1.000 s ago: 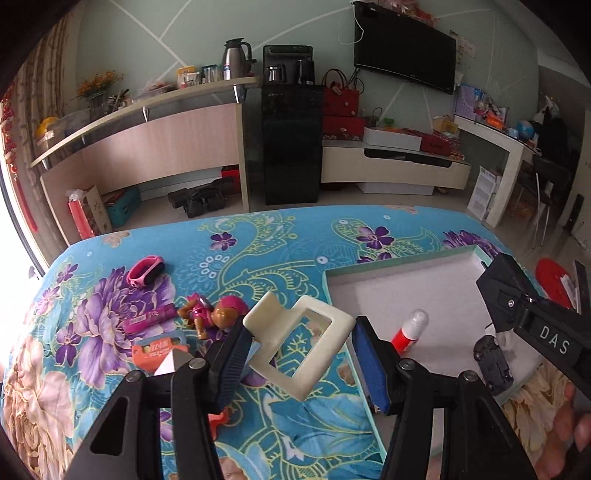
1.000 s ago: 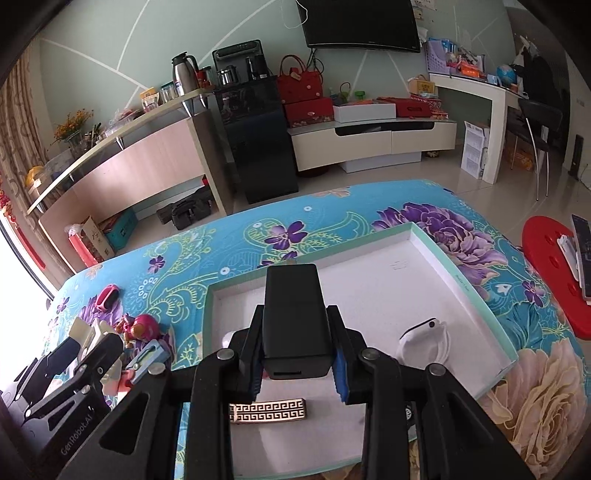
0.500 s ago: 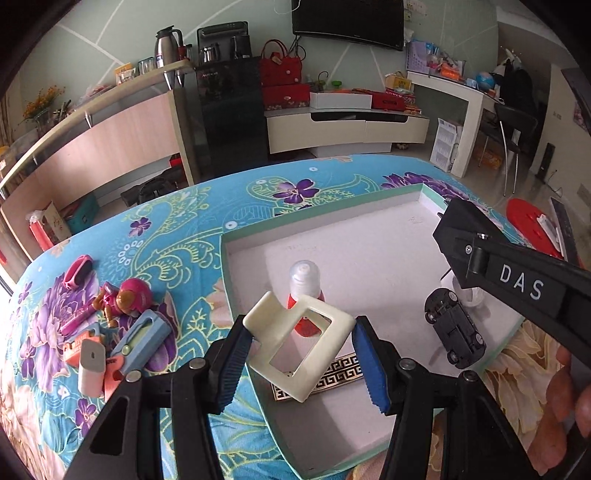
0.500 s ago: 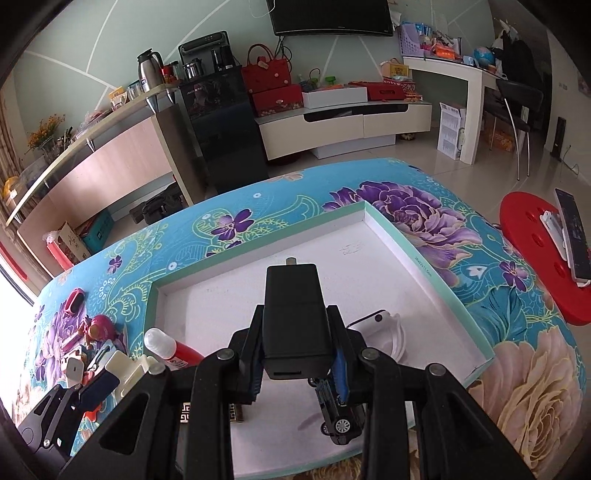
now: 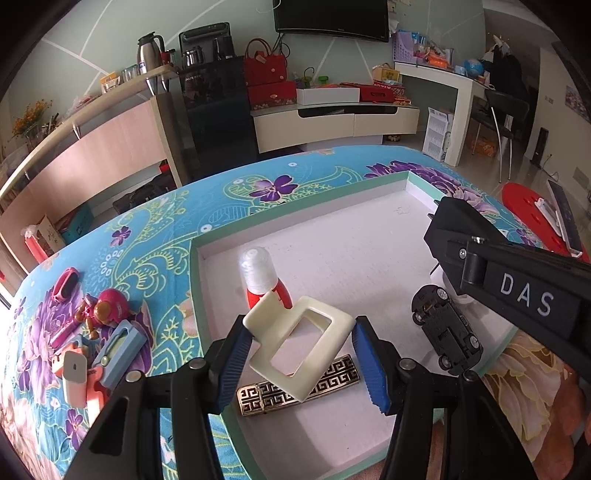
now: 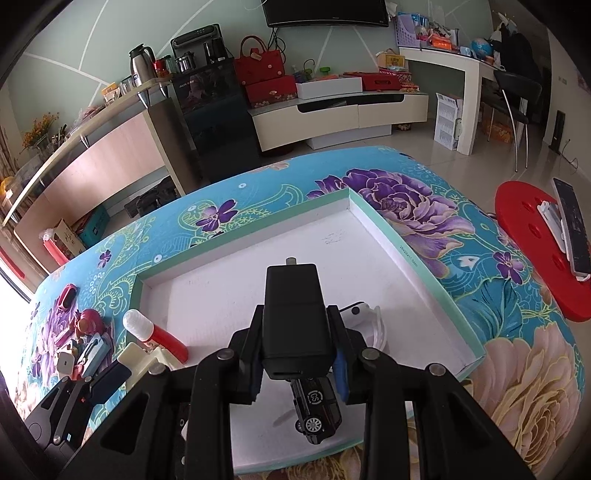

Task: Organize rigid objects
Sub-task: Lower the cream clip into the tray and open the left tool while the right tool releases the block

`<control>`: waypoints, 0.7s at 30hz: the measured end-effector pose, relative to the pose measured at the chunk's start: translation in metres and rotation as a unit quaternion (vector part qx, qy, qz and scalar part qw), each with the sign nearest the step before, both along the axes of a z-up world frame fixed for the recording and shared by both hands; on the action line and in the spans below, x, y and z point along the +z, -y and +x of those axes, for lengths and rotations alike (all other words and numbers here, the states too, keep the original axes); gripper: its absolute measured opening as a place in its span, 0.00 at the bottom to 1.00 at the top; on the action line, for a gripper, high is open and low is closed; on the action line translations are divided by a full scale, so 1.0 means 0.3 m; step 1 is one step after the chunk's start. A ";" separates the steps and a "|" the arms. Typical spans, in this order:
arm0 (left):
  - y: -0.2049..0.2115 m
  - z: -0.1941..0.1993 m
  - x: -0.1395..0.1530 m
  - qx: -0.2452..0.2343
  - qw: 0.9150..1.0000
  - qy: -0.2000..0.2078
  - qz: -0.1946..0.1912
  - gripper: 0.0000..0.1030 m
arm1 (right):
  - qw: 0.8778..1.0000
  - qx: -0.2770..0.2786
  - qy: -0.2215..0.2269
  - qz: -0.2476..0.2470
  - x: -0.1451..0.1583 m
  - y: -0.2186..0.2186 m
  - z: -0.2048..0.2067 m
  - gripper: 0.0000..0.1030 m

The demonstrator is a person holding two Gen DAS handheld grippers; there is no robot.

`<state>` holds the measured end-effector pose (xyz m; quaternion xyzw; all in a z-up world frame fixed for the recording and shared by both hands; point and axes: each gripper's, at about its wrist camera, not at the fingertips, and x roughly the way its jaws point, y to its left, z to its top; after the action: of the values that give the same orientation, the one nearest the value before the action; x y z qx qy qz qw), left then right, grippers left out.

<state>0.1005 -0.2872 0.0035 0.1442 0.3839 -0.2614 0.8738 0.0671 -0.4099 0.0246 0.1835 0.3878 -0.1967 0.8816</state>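
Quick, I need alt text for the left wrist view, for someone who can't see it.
The left gripper holds a cream rectangular frame over a shallow white tray on a floral cloth. In the tray lie a red glue bottle, a patterned gold bar and a black toy car; the right gripper's black body enters from the right.

a home living room. a flat television [image 5: 331, 16] hangs on the pale green wall above a low cream tv cabinet [image 5: 334, 123] that carries red gift boxes [image 6: 271, 92] and a red handbag [image 5: 265, 66]. a long curved wooden counter [image 5: 92, 147] along the left holds a steel thermos jug [image 6: 138, 64], jars and yellow flowers [image 5: 27, 118]. a black chair [image 6: 515, 96] stands at a white desk [image 6: 463, 79] on the tiled floor, and a floral blue cloth [image 6: 424, 206] covers the near table.
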 end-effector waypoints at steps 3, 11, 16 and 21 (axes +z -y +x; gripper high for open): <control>-0.001 0.021 -0.007 0.006 1.000 -0.003 -0.002 0.58 | 1.000 0.002 0.000 0.007 -0.010 0.006 0.002 0.31; -0.004 0.063 -0.027 0.024 1.000 -0.007 0.000 0.58 | 1.000 0.005 -0.006 0.017 -0.033 0.015 0.012 0.31; -0.002 0.071 -0.034 0.028 1.000 -0.008 0.003 0.58 | 1.000 0.006 -0.006 0.018 -0.035 0.018 0.011 0.31; -0.007 0.077 -0.038 0.035 0.999 -0.010 0.004 0.58 | 1.000 0.004 -0.008 0.013 -0.034 0.018 0.012 0.31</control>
<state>0.1237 -0.2850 -0.0079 0.1316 0.3983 -0.2305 0.8780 0.0706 -0.4152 0.0145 0.1922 0.3984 -0.1899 0.8765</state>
